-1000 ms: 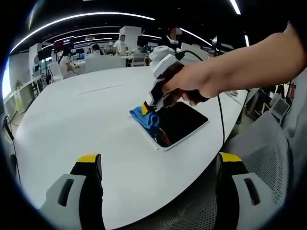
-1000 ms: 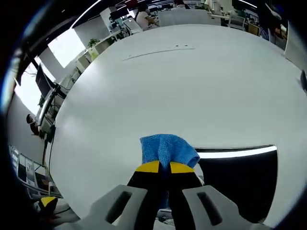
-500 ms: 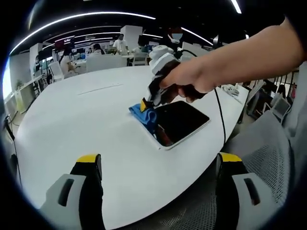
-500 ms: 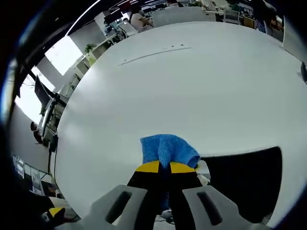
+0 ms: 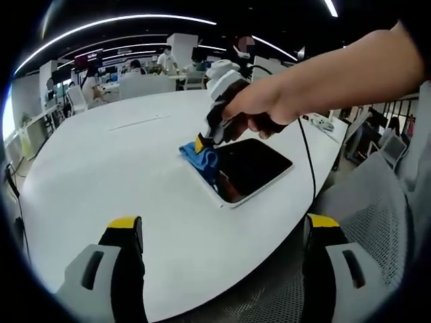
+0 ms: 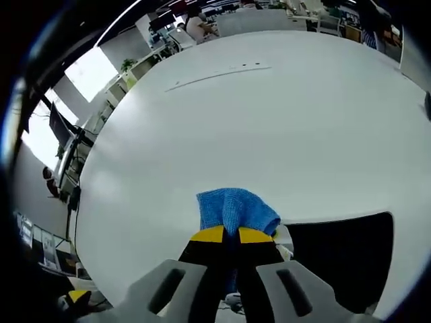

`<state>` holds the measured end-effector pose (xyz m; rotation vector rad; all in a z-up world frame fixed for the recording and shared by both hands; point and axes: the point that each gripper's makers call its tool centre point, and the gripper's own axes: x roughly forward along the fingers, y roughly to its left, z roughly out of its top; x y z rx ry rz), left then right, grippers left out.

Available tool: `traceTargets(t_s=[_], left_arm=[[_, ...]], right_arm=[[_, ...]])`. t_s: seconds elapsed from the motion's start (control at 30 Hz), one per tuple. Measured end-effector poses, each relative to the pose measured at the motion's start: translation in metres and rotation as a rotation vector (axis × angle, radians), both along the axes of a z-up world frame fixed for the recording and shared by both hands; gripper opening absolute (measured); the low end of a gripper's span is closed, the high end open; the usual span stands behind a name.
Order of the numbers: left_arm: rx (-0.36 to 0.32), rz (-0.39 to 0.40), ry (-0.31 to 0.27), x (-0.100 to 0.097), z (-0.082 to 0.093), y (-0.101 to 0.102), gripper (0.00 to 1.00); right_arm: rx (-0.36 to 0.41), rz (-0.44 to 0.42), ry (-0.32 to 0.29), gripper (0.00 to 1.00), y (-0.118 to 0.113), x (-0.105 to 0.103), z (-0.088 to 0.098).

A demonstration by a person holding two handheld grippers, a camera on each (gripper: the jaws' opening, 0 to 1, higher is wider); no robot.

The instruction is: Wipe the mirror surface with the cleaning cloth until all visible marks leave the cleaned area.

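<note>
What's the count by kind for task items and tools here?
Mirror: 1
Blue cleaning cloth: 1
Tools: 2 (left tool, right tool)
Total: 4

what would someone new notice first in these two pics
The bright blue cloth pinched in the shut right gripper stands out, pressed at the corner of the dark mirror on the big white table. In the left gripper view, a person's hand grips that tool from the right, while the left gripper sits open near the table's edge.
</note>
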<state>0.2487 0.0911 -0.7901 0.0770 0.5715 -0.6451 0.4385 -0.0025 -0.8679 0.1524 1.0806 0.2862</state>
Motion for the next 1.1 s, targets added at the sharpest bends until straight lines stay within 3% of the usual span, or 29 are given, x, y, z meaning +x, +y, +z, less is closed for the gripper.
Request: traceTargets(t_s=[0.67,1.1], left_arm=[[0.005,0.002,-0.008,0.003,0.001,0.001,0.99],[0.009,0.006,-0.013,0.004,0.000,0.003,0.99]], right_arm=[[-0.033,-0.020,0.006,0.00,-0.030,0.003,0.000],[-0.046,-0.033,0.006,0.00,-0.030,0.005,-0.002]])
